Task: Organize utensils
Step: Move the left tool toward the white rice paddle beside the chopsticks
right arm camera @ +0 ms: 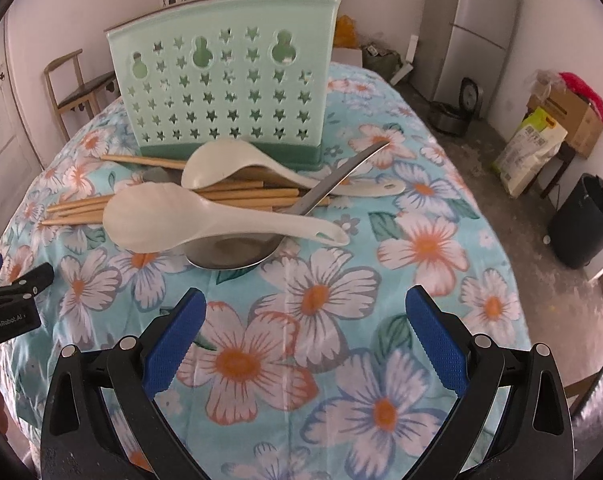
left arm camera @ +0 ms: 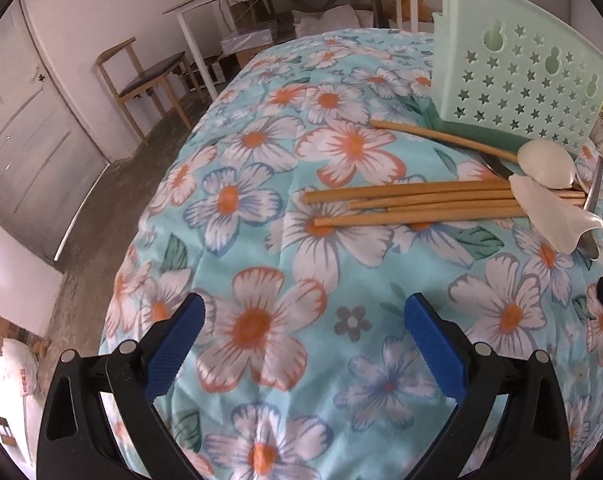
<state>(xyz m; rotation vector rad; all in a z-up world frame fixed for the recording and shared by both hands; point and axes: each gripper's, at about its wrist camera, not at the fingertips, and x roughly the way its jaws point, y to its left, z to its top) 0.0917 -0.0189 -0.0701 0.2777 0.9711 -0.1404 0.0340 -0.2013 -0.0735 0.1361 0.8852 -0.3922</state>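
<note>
White walls, bare concrete floor [left arm camera: 101, 216], wooden chair [left arm camera: 149, 80], grey fridge [right arm camera: 477, 28], black bin [right arm camera: 585, 220].

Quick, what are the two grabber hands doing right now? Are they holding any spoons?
Left gripper: open, holding nothing, above the flowered cloth.
Right gripper: open, holding nothing; the white spoon lies ahead of it.

Only thing actually reading clearly is "GenRobot.AI", sitting in small white letters on the black body of the left gripper [right arm camera: 11, 276] poking in at the left edge of the right wrist view. The sack [right arm camera: 531, 150] by the wall is showing some printed characters and the white bag [left arm camera: 19, 366] some red ones, both too blurry to make out.
</note>
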